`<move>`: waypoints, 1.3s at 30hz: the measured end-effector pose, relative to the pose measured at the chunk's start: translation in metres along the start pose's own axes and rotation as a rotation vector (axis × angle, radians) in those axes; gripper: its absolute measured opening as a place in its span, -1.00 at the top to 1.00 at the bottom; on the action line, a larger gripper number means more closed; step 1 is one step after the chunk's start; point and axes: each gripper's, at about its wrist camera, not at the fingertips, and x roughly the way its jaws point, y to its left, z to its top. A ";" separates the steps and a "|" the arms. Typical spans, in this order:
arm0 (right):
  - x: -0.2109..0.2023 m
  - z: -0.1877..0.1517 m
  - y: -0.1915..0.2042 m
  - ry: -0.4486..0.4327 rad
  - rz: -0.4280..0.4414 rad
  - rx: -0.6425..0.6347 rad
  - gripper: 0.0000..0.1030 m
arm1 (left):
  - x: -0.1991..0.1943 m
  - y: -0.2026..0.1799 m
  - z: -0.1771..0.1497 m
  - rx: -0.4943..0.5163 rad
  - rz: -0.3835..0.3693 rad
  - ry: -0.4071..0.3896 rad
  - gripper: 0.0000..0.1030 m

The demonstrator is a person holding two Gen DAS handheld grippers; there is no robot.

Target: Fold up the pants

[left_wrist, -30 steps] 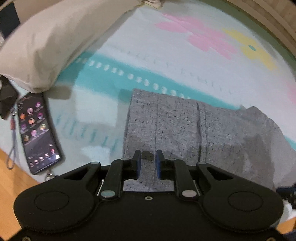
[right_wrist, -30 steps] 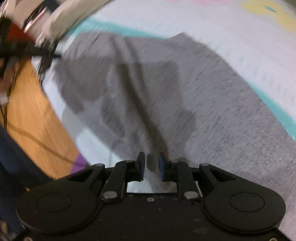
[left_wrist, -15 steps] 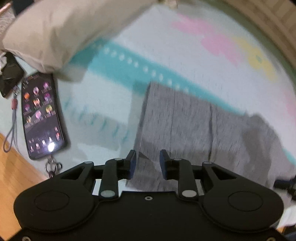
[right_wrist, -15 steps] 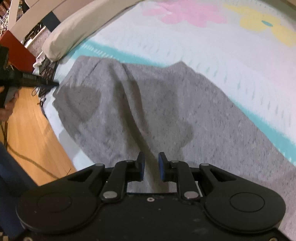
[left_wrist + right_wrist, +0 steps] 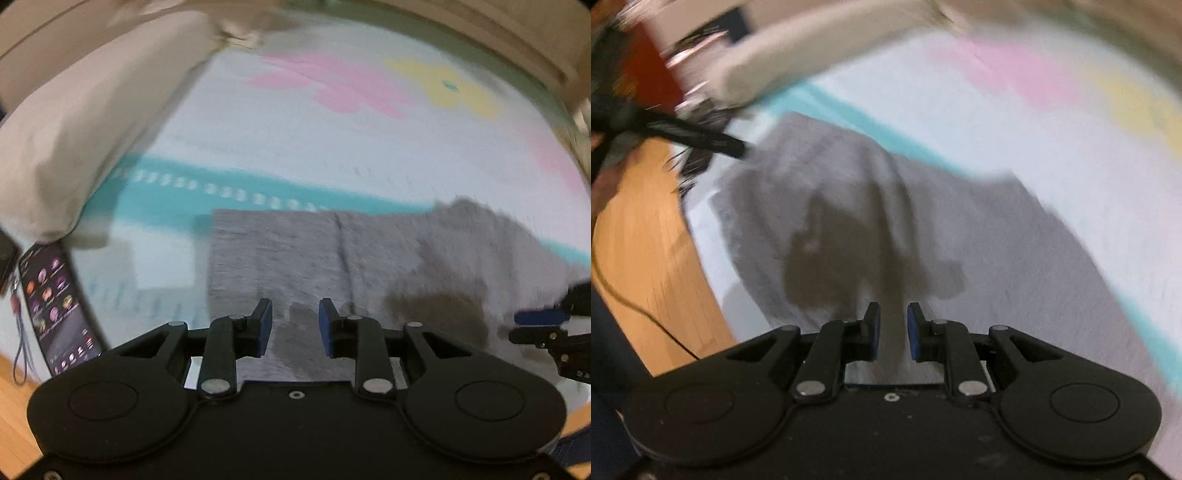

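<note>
Bedspread [image 5: 369, 147] mid-frame carries your flat grey pants [image 5: 295, 258], left gripper [image 5: 295, 326] and right gripper [image 5: 893, 330] both parted, empty, poised to grab.

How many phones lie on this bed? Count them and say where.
1. The phone lies screen-up near the bed's left edge, below the pillow and left of the grey pants. Others could be hidden under the pillow.
</note>
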 end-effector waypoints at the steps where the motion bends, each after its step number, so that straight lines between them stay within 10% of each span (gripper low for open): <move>1: 0.000 -0.001 0.011 -0.019 0.021 -0.053 0.54 | 0.002 -0.005 0.000 0.022 -0.001 0.010 0.31; 9: 0.029 -0.025 0.083 -0.052 -0.045 -0.422 0.48 | 0.012 -0.010 0.000 0.013 0.011 0.065 0.31; 13: 0.043 -0.020 0.085 -0.049 -0.092 -0.441 0.50 | 0.010 -0.009 0.000 0.007 0.009 0.056 0.31; 15: 0.049 -0.017 0.083 -0.029 -0.076 -0.433 0.86 | 0.010 -0.008 0.001 0.004 0.004 0.059 0.31; 23: 0.049 -0.018 0.102 -0.023 0.051 -0.422 0.83 | 0.016 -0.017 0.003 -0.001 -0.024 0.064 0.30; 30: 0.023 0.010 0.054 -0.036 0.188 -0.167 0.60 | 0.044 -0.036 -0.015 0.085 -0.031 0.167 0.28; 39: 0.003 0.048 -0.112 -0.162 -0.007 0.413 0.50 | 0.030 -0.043 -0.004 0.028 -0.030 0.124 0.30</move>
